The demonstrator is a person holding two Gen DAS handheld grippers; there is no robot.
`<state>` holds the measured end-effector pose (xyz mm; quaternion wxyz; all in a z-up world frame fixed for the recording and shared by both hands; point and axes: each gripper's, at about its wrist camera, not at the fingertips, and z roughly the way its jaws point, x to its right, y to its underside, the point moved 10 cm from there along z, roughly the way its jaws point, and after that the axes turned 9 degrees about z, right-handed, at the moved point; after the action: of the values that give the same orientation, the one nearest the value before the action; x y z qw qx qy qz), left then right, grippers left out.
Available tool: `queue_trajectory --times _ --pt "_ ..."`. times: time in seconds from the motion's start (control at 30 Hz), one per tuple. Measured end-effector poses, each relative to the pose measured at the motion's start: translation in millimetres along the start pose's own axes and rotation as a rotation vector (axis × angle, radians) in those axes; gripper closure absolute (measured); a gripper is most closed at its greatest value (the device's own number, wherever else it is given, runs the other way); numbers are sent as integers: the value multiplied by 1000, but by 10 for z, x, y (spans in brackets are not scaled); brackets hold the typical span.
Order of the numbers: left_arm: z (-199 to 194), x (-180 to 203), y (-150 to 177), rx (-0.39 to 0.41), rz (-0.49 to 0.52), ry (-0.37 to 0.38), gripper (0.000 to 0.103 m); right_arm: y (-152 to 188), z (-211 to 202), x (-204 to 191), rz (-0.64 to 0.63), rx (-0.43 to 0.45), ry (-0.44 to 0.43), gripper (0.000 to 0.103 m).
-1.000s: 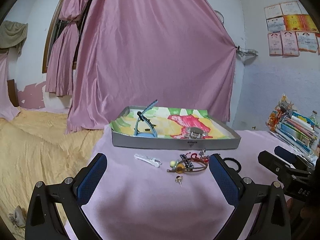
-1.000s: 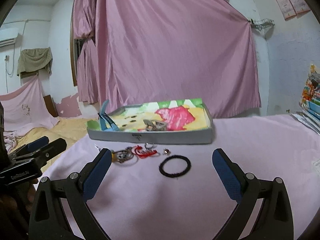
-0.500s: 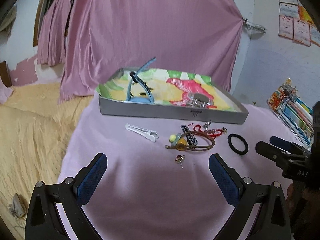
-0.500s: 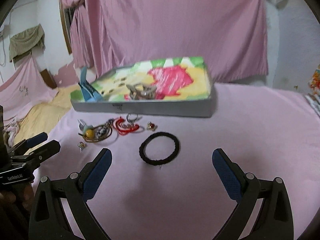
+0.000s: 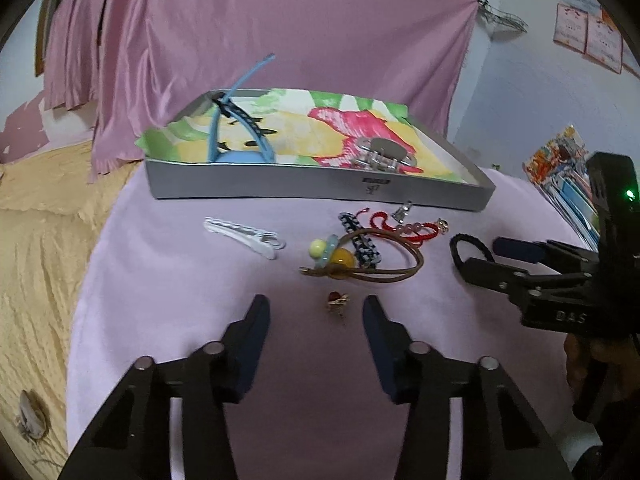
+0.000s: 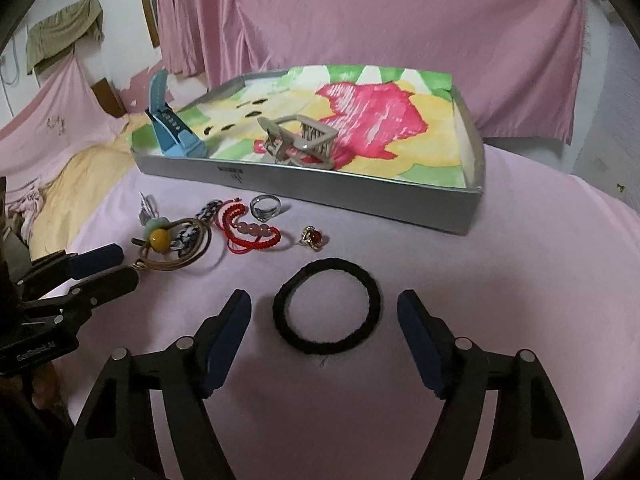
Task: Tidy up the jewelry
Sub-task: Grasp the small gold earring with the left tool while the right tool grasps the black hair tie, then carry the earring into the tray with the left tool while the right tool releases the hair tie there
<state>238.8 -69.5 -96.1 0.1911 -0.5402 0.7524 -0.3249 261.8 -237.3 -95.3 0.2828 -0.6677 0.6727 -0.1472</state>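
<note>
Left cam first: my left gripper (image 5: 315,312) is lined up on a tiny red earring (image 5: 337,301) lying on the pink cloth (image 5: 160,280) short of the tray (image 5: 320,190). It looks light and skittery, so I'd pinch the body. Jaws are closing, not touching it yet. Right cam: the right gripper (image 6: 324,312) is closing around a black hair tie (image 6: 327,305), soft and squishy, graspable anywhere on the band, nothing held.

Soft, even indoor light, dim and pinkish; faint shadows under both grippers; slight blur; fisheye bending and dark corners.
</note>
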Motion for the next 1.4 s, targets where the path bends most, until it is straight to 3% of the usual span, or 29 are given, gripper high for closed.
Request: queue_trajectory --times 0.2,0.23,0.47,0.67,0.87,1.4 --pt "57 66 -46 -6 26 10 69 -61 47 -20 -30 -4 8 33" --pt "62 76 -48 -7 30 13 75 -57 49 -27 -38 -2 12 34" --pt "80 110 -39 -8 42 25 90 -15 -19 -107 -84 8 10 61" --pt "69 145 -32 -6 44 46 90 79 -92 -223 -108 -8 -43 86" --pt "52 148 -21 -4 32 59 90 212 -157 -353 -119 -27 -104 92" --pt "-10 168 -1 19 4 80 91 342 -239 -457 -91 -18 -168 94"
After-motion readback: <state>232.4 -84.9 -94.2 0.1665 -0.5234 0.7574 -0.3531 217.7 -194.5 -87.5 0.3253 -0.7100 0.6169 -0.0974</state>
